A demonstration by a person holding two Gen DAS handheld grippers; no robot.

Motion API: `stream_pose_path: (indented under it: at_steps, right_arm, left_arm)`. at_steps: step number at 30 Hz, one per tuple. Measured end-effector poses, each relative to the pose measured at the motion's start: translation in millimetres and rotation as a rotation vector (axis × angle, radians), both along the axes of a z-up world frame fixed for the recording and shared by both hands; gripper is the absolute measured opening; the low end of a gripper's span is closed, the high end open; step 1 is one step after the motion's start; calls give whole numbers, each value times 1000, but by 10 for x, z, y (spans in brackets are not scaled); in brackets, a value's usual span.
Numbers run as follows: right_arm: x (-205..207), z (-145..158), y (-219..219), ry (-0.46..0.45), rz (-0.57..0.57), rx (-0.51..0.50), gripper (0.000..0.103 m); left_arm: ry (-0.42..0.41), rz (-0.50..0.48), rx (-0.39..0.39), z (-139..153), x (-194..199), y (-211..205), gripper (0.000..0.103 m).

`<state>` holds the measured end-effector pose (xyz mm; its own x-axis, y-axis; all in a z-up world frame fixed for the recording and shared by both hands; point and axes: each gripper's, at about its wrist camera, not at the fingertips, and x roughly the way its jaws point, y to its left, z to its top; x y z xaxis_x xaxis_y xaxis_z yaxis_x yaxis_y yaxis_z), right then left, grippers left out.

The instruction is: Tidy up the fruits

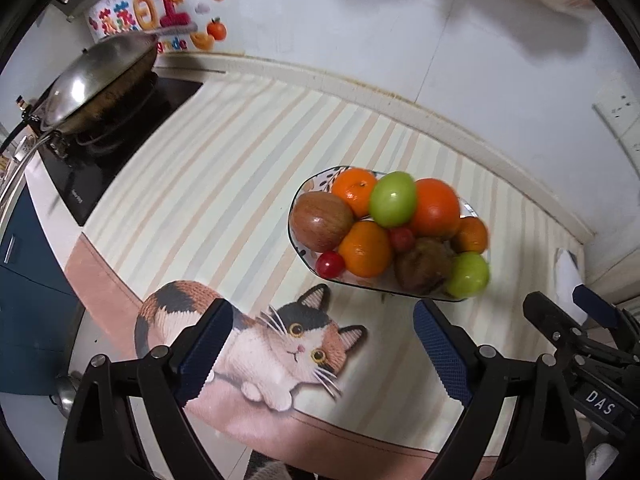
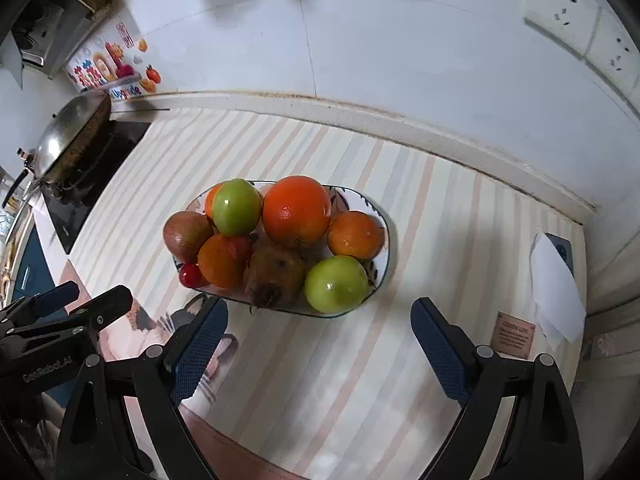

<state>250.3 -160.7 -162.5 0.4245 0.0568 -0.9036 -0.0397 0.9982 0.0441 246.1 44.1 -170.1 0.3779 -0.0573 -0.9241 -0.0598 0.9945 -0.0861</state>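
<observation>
The plate [image 2: 380, 256] is taken as landmark: an oval dish w/ dark rim & painted pattern, set on a striped mat [image 2: 420, 360] on the counter.

All fruit is seen piled on the plate. At the far side a big orange [image 2: 296, 210] is flanked by a green apple [image 2: 236, 206]; a smaller orange is partly hidden behind that apple. A red-brown apple [image 2: 186, 236] is seen at the plate's left end, a mandarin [image 2: 356, 234] at its right end. Toward the near edge lie another orange [image 2: 220, 262], a brown kiwi-like fruit [image 2: 276, 276] & a 2nd green apple [image 2: 336, 284]. Two cherry tomatoes are noted: one [image 2: 190, 274] at the near-left rim, one wedged betw. the near orange & the kiwi-like fruit.

The left gripper [image 1: 320, 344] is held near-left of the plate, above a cat picture [image 1: 280, 344] printed on the mat; its jaws are spread wide, nothing betw. them. The right gripper [image 2: 318, 344] is held just in front of the plate, jaws likewise spread wide & empty. Neither is touching plate or fruit.

Far left of the plate, a wok [image 1: 92, 84] is seen on a black hob [image 1: 120, 148]. Behind that, colourful stickers [image 1: 160, 20] are stuck on the white tiled wall. Right of the plate, a white folded paper [image 2: 556, 284] lies on a dark object near the counter end; wall sockets [image 2: 580, 24] are seen above.
</observation>
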Motion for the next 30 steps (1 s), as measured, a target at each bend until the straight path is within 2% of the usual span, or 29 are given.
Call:
stream_pose_path:
  at_steps: [6, 14, 21, 30]
  right_arm:
    - [-426, 449, -35, -81, -3, -4, 95]
    - [-1287, 1115, 55, -209, -19, -5, 96]
    - [-1910, 1438, 176, -263, -33, -2, 96]
    - [-2533, 1771, 303, -328, -55, -8, 96]
  left_arm:
    - [-100, -16, 35, 461, -417, -63, 92]
    - [-214, -38, 64, 984, -1078, 14, 92]
    - [-271, -83, 57, 1278, -1589, 122, 92]
    - [-296, -109, 43, 1431, -1953, 138, 92]
